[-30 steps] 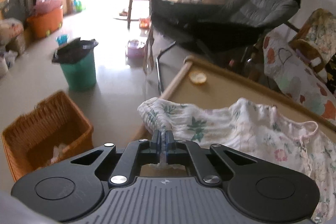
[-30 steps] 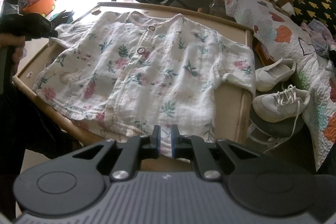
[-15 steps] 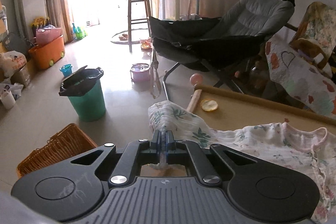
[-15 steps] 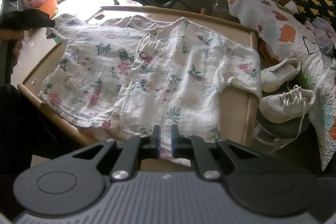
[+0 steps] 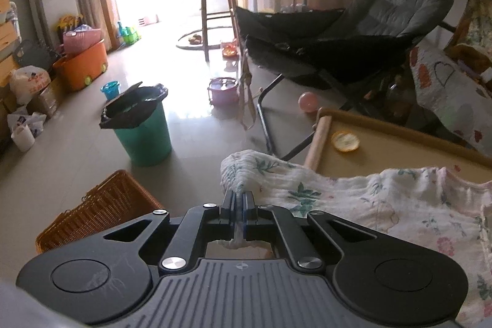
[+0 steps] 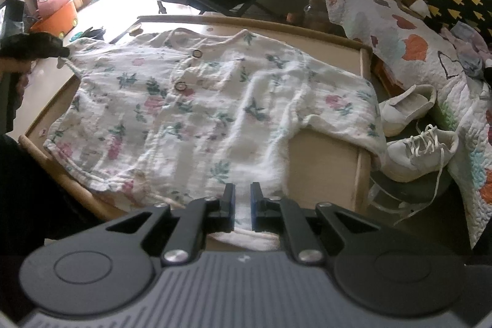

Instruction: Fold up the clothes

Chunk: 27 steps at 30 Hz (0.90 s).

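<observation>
While spread on tabletop (image 6: 326,156): floral shirt (image 6: 196,119)
Left tongs (image 5: 237,199): clamped on shirt sleeve cuff
Right tongs (image 6: 243,199): slightly parted, hem cloth between them

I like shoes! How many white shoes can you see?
2. One white shoe lies beside the table, against the quilt. The other shoe sits just nearer the camera. More may be hidden.
</observation>
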Motion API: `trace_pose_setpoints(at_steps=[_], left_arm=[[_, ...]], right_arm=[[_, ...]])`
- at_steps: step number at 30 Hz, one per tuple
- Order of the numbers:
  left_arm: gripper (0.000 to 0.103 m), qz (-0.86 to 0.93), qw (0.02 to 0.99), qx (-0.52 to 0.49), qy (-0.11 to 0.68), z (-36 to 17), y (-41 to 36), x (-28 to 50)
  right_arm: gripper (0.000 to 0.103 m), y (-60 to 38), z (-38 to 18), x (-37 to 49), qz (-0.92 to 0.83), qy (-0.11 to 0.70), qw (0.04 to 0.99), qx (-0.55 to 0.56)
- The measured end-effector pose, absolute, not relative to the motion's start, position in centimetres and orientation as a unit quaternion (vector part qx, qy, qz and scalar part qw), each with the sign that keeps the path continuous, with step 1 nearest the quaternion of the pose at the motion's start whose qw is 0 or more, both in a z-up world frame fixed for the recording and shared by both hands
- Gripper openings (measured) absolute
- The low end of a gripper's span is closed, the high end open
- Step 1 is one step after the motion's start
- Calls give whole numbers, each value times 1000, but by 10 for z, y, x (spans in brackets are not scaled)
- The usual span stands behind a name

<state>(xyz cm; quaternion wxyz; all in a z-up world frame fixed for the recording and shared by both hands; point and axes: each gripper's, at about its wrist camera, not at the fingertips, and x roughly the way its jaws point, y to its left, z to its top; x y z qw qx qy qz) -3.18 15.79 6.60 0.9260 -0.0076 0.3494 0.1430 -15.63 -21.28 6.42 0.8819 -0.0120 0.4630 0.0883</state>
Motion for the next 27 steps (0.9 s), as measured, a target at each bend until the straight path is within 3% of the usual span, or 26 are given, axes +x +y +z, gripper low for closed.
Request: trace_pose_setpoints(at_steps=[7,11,15,18,21,27], left_arm=[[6,143,922,-38,359,56,173,-35],[15,138,918,-69,365,51,178,-37],[16,138,922,-86,352,51,178,-46],[26,137,923,-104,345,53,177,-54],[33,133,925,-118,335,58,173,-65],[38,102,930,-129,328,71,147,-92]], right_arm=[[9,-222,57,-151,78,467,881,-6],[9,-227,51,-148,70,469,880,-5],[9,-229,50,-148,58,469,882,-5],[10,-230,50,-148,48,467,883,-6],[21,-231,52,-148,37,463,885,-6],[21,-233,56,-149,24,456,890,-5]])
